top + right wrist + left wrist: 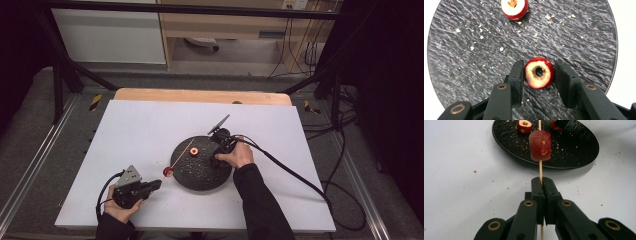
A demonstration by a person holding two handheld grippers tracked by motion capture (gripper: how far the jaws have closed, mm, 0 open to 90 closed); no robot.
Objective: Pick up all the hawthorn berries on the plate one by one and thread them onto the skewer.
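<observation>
Left gripper [541, 185] clamped on skewer [540, 171], pointing platewards. Right gripper [538, 75] open, straddling cored fruit piece [539, 72], hole up.

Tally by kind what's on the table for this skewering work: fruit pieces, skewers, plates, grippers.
Red cored fruit pieces: 3 (one on the skewer, one loose on the plate, one between the right gripper's jaws)
Wooden skewer: 1
Black plate: 1
Grippers: 2 (left gripper, right gripper)
Total: 7
</observation>
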